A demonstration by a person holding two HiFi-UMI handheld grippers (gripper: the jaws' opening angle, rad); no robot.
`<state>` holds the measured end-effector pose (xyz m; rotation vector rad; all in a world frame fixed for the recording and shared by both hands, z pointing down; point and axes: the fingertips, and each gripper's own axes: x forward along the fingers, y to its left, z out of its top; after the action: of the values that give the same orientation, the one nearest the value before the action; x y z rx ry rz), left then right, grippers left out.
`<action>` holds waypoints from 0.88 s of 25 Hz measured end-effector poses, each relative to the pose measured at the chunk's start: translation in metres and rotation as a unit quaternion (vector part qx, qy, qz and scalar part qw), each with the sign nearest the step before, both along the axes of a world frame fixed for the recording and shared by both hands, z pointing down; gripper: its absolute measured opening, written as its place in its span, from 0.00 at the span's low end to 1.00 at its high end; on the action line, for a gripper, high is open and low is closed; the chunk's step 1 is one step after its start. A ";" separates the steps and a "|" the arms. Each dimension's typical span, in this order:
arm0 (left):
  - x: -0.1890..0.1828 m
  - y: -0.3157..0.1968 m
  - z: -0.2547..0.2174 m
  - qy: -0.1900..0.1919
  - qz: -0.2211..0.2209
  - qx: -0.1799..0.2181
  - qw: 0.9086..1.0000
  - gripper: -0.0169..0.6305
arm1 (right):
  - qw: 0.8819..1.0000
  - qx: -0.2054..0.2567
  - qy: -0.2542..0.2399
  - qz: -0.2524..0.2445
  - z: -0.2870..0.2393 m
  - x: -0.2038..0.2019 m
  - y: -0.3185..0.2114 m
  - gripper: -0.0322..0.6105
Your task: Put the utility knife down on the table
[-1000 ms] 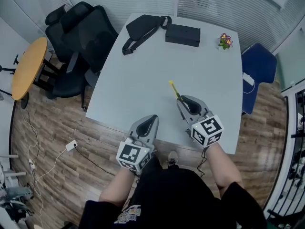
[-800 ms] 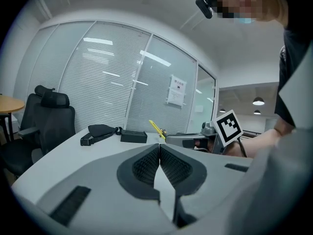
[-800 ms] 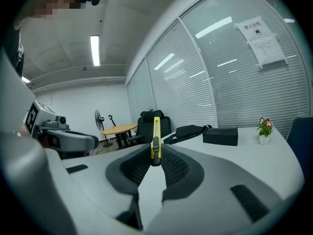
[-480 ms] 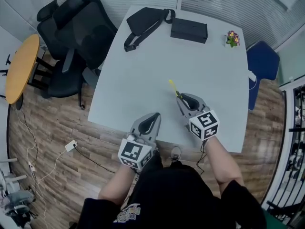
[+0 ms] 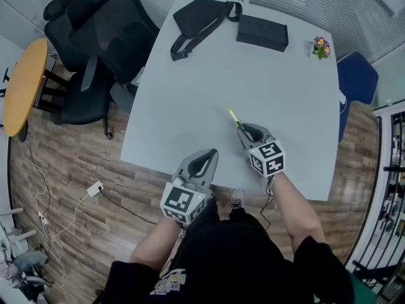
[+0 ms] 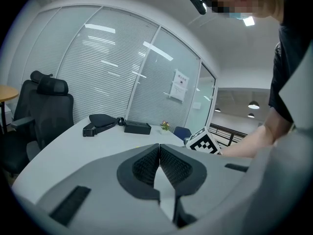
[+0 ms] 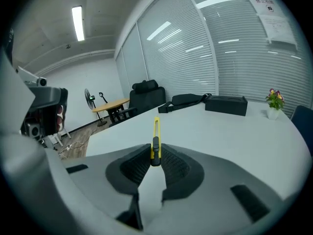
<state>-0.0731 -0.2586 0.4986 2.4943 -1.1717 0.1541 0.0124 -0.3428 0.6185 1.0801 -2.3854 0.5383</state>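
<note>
Counter (image 5: 190, 106): the broad middle and near strip lie bare, open to passage ahead of the left tool (image 5: 209, 154) and the right tool (image 5: 244, 129), from which only the utility knife (image 5: 233, 118) juts forward. Obstacles line the far edge: black sling bag (image 5: 201, 16) at the left corner, black box (image 5: 262, 33) beside it, small flower pot (image 5: 321, 47) at the right corner. Black office chairs (image 5: 104, 37) crowd the counter's left side; a blue chair (image 5: 357, 81) stands at its right
</note>
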 end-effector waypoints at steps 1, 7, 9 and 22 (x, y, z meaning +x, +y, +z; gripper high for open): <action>-0.002 0.000 0.002 0.001 0.002 -0.002 1.000 0.04 | 1.000 -0.007 0.007 0.001 0.008 0.000 0.000 0.16; -0.009 -0.002 0.016 0.002 0.010 -0.018 1.000 0.04 | 0.999 -0.042 0.034 0.009 0.046 0.001 -0.001 0.16; -0.010 -0.002 0.020 0.002 0.014 -0.022 1.000 0.04 | 0.998 -0.052 0.041 0.012 0.056 0.002 -0.001 0.16; -0.015 -0.004 0.040 0.002 0.030 -0.046 0.998 0.04 | 0.991 -0.102 0.080 0.019 0.101 0.002 0.002 0.16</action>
<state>-0.0878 -0.2629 0.5387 2.4489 -1.0646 0.2141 0.0146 -0.3408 0.7198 1.0386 -2.1237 0.6678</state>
